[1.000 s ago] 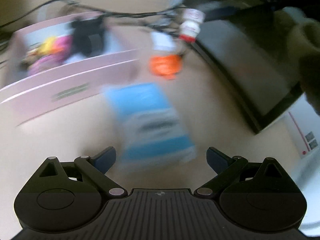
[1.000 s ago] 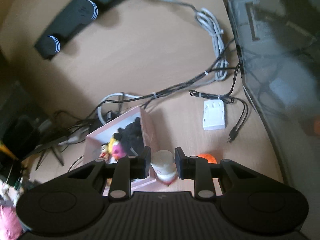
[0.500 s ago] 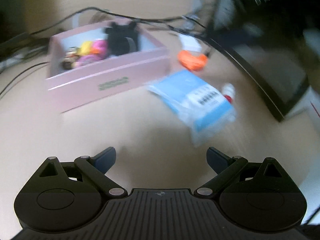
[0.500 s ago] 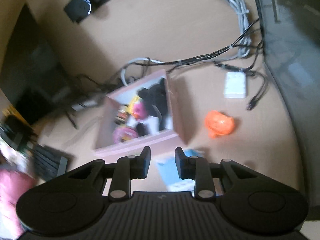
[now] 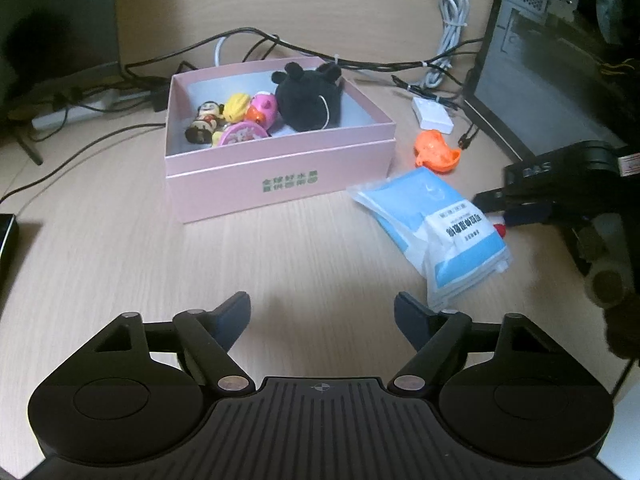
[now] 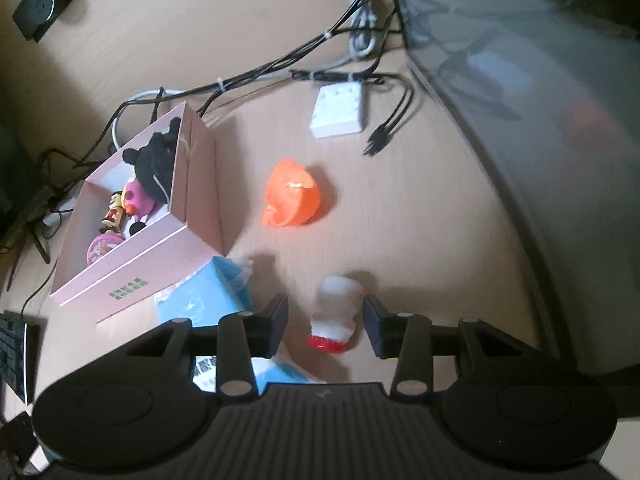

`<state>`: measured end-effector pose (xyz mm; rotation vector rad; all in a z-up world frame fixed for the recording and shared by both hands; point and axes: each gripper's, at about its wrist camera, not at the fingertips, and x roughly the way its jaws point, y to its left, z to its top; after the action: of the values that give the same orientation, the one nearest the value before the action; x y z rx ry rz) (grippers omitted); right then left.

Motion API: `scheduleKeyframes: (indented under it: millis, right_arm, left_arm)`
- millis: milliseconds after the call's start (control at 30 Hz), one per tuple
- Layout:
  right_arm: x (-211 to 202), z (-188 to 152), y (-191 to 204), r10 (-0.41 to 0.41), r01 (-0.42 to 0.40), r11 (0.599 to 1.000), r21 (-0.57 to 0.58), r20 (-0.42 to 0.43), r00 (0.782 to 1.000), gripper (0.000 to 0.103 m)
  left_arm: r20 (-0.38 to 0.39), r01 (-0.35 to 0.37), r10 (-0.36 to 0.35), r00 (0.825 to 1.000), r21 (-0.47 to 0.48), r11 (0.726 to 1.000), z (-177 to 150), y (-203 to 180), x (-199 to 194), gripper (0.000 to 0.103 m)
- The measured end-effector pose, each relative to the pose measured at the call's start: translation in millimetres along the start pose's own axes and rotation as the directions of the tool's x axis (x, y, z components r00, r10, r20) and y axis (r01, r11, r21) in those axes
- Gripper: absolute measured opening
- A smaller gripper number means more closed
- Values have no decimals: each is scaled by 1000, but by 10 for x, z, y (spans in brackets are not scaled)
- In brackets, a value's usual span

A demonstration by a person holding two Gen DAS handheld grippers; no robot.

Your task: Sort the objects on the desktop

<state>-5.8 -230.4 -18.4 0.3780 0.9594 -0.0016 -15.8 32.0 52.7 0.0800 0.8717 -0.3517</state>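
A small white bottle with a red cap rests on the desk beside a blue-and-white packet. My right gripper straddles the bottle, and its jaws are opening, with the pads clear of it. In the left wrist view that gripper sits low at the packet's right edge. An orange plastic toy lies between the packet and a white adapter. The pink box holds a black plush and small toys. My left gripper hovers over bare desk, jaws closing on nothing.
Black and white cables trail behind the box. A dark computer case stands at the right. A black speaker bar lies far back, and a keyboard edge shows at the left.
The bottle has left the right gripper's grip and now lies on the desk between its parted fingers; that gripper came down low. The left gripper swung back from the packet and narrowed a little.
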Motion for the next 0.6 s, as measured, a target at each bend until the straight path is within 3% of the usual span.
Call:
scheduleKeyframes:
  millis: [100,200,300,400,500,600]
  right_arm:
    - [62,-78,110,-72,73,994,-85,13,997,26]
    - [-18,-95,201,-96,100,981,-166,37,995,25]
    - [-247,-87,396,-68,94,959,-268,106,992,25]
    - [-478,4,605,101,-73,956,-285,86,991,25]
    - [-459,17,878,258,-250,928,-277,-9,966,25]
    - [-293,-90,1156,281,-284,900,-331,-58,958,25]
  left_arm:
    - [1,3,-3,1000,13,1000,-30,12,-20,93]
    - [-6,-4,4,1000,23,1000,-68,42,-33,94]
    - [-27,-4,4,1000,26,1000,-113,93,-25,94]
    - [-44,10,-9,999,30,1000,-148,127,-12,94]
    - [-51,21,-19,999,41,999,-161,135,10,94]
    - [-55,23,-20,998,45,999,-159,135,40,94]
